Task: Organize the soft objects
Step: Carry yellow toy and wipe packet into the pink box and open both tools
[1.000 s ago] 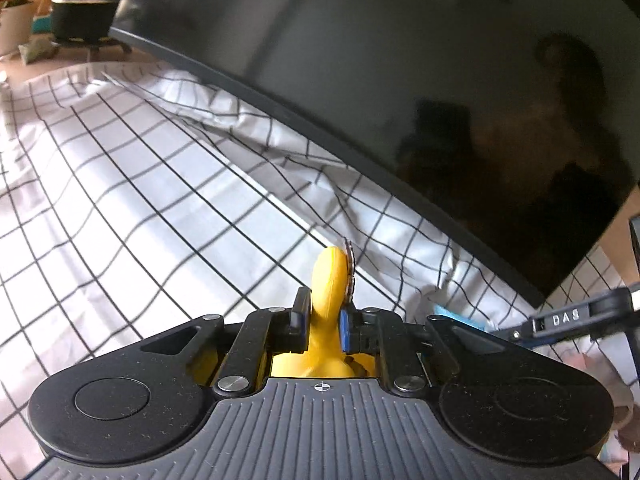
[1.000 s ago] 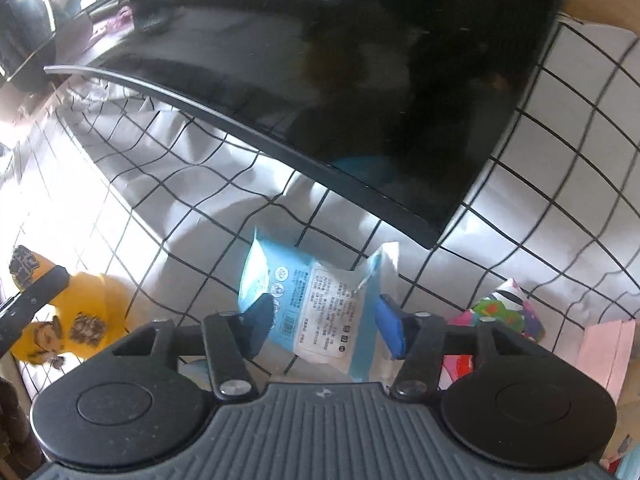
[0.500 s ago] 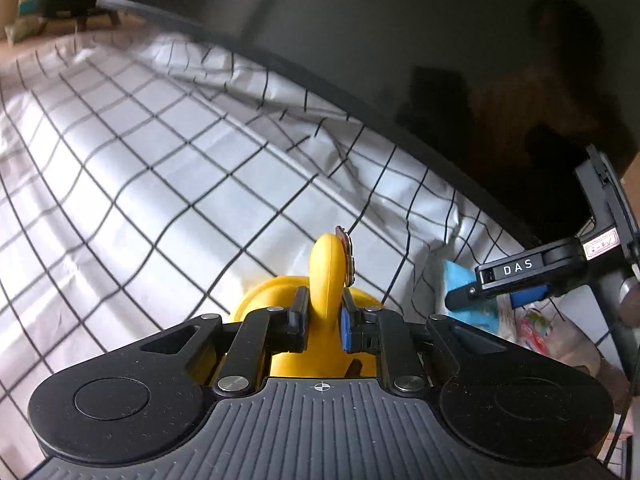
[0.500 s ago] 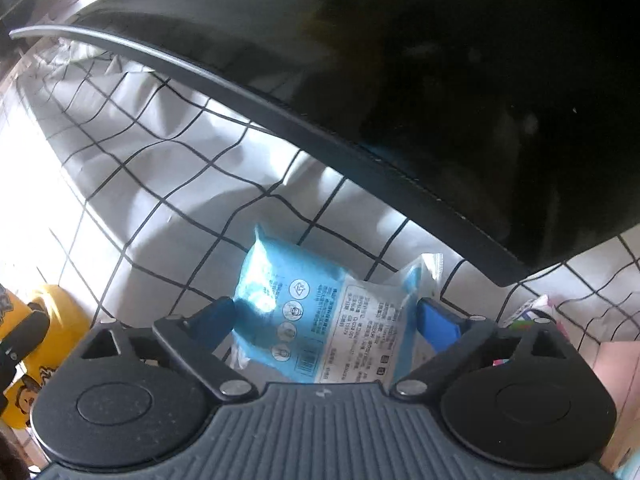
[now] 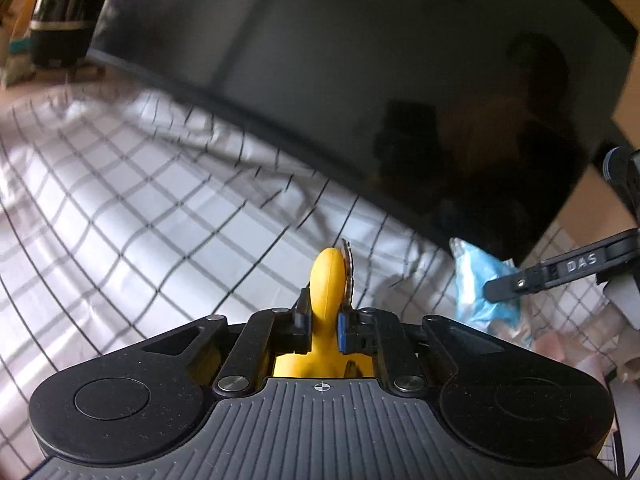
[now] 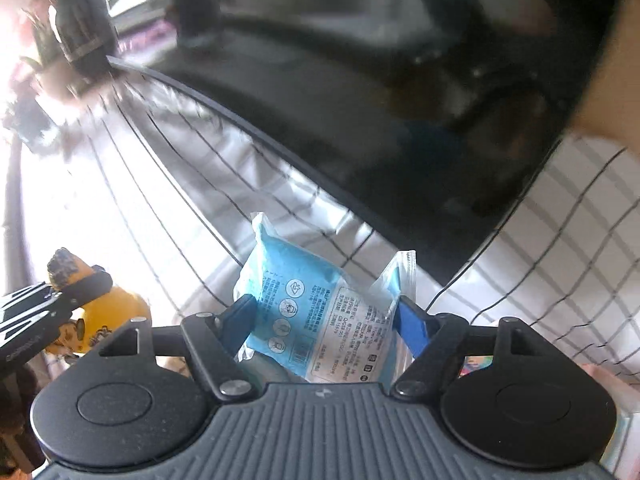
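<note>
A yellow soft toy (image 5: 329, 280) is clamped between the narrowly closed fingers of the left gripper (image 5: 323, 322), above the checked cloth (image 5: 132, 216). A blue packet (image 6: 316, 312) is gripped at both sides by the fingers of the right gripper (image 6: 330, 314), which are set fairly wide. Beyond both grippers, a dark curved screen (image 5: 360, 80) is seen resting on the far side of the cloth.

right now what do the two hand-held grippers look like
Left hand-held gripper: a ribbed grey body with two round black housings, black linkage arms with silver pivot screws, and blue pads on the fingers. The right hand-held gripper is built the same; its finger carries white "DAS" lettering.
</note>
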Tool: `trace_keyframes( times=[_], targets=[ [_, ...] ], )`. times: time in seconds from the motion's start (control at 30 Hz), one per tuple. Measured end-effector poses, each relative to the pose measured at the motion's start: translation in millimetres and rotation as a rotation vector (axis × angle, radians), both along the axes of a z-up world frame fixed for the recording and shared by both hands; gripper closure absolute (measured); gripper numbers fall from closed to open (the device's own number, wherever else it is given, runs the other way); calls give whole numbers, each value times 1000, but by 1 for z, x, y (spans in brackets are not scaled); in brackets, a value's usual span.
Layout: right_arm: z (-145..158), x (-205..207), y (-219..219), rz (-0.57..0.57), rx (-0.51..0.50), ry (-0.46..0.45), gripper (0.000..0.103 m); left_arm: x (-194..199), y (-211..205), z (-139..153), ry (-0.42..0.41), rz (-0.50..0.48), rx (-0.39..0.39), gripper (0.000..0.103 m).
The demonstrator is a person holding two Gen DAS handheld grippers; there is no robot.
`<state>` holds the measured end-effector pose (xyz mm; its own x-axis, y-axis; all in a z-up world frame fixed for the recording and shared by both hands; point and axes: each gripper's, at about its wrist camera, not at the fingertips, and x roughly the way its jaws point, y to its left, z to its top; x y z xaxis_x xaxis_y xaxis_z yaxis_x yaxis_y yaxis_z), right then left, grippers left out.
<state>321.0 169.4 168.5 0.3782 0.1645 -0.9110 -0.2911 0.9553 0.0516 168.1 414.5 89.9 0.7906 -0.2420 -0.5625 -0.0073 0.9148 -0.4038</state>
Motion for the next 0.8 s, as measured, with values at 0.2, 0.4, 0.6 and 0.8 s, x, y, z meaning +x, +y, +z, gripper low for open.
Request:
trace_keyframes(
  times=[0.2,0.4,0.6,0.8],
  targets=[
    [61,-32,-23,-18,36,-138,28,-20,-16,51,-91,-26,56,89],
    [103,-80,-59,-53,75,-266,28,-31,-54,94,-153,-87,82,89],
    [113,-116,-123,-164,105,-324,28,-33,-107,120,-203,-170,96,89],
    [103,-155,-206,-322,72,-364,28,-17,-184,119,-186,-324,54,89]
  ],
)
